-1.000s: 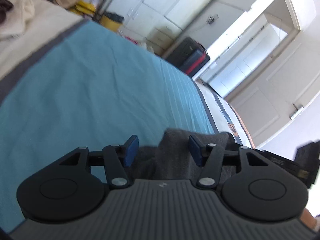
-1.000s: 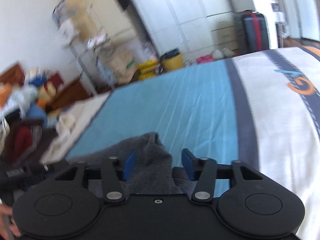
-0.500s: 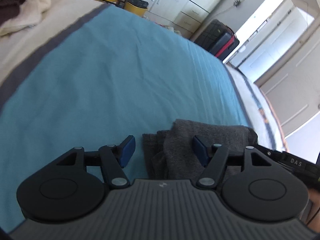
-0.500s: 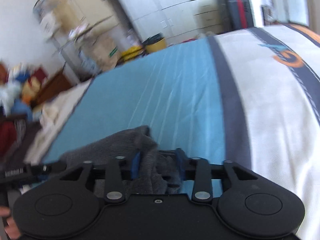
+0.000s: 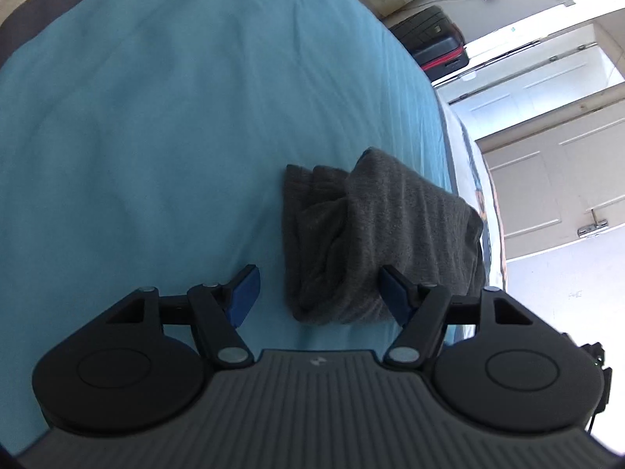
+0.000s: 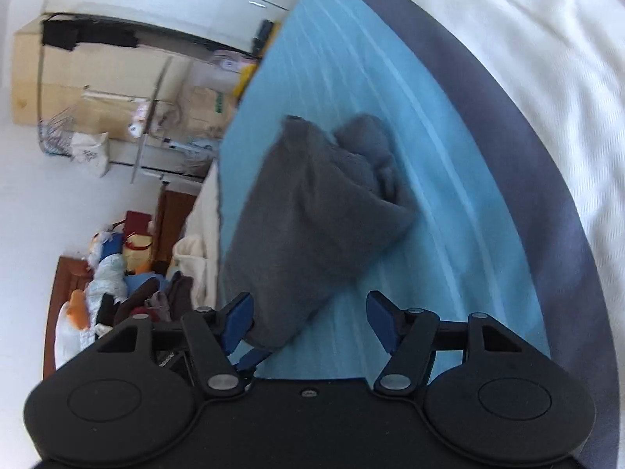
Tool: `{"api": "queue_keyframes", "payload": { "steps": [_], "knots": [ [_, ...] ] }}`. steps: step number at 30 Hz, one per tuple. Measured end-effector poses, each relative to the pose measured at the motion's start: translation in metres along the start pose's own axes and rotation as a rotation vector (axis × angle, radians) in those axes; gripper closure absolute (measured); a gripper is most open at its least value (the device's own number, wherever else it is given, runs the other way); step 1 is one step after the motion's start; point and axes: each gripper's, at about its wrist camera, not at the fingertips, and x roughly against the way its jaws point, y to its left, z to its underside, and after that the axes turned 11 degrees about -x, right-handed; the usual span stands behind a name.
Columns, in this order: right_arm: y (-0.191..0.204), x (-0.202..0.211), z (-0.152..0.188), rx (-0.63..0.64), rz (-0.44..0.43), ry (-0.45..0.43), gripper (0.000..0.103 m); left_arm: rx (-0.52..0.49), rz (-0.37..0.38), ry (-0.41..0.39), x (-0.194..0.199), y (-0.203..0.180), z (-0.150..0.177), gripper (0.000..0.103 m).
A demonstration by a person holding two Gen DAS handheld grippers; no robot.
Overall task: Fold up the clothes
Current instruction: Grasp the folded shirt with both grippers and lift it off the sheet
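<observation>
Most of both views is taken up by a bed with a teal bedspread (image 5: 164, 125), edged by a dark grey band (image 6: 519, 125) and then a white quilted part (image 6: 554, 39). Beyond the bed, a black suitcase (image 5: 433, 39) is seen by a pale wall, and a messy pile of clothes (image 6: 117, 293) is stacked off to the side in the right wrist view.

A folded grey garment (image 5: 375, 238) is laid flat-ish on the teal part, bunched up along one side.

The left gripper (image 5: 318, 293) is held with its blue pads spread apart, having just been opening; the garment's near end sits between them, not pinched. Same deal with the right gripper (image 6: 310, 320): jaws just opened, garment's corner beside one pad, nothing clamped.
</observation>
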Motion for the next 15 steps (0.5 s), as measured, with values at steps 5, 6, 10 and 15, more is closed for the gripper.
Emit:
{"api": "queue_keyframes", "payload": {
  "steps": [5, 6, 10, 15],
  "knots": [
    [0.001, -0.017, -0.020, 0.051, 0.027, -0.130, 0.033, 0.004, 0.039, -0.060, -0.018, -0.001, -0.007, 0.037],
    [0.003, -0.023, -0.028, 0.052, 0.015, -0.145, 0.033, 0.013, 0.077, -0.051, -0.023, -0.001, -0.009, 0.044],
    [0.011, -0.038, -0.042, 0.067, -0.005, -0.185, 0.056, -0.037, 0.043, -0.073, -0.027, -0.008, -0.006, 0.063],
    [0.027, -0.034, -0.029, 0.265, -0.018, -0.218, 0.066, -0.170, -0.039, -0.127, -0.017, -0.036, -0.001, 0.068]
  ]
}}
